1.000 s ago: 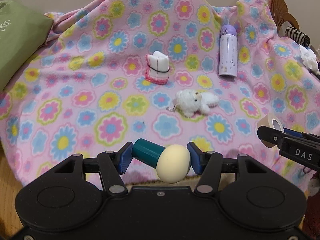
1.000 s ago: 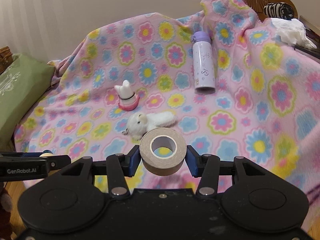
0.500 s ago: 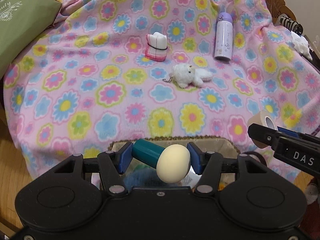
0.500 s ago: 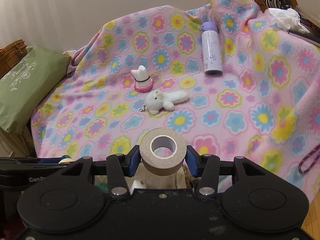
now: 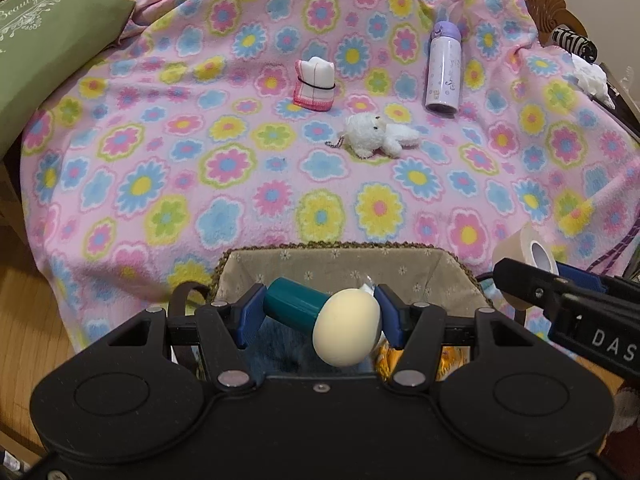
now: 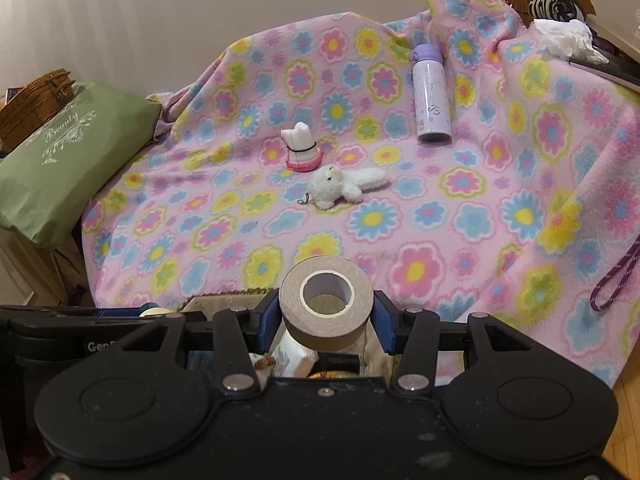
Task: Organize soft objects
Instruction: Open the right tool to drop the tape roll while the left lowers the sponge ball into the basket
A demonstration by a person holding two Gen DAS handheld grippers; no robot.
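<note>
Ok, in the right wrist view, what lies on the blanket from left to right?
Green pillow → banded folded cloth → white plush toy → purple bottle → purple cord.

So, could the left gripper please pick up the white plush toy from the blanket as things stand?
Probably not yet: the left gripper is shut on a cream-headed, teal-handled tool, so its jaws are occupied, though the white plush toy lies unobstructed on the blanket.
</note>
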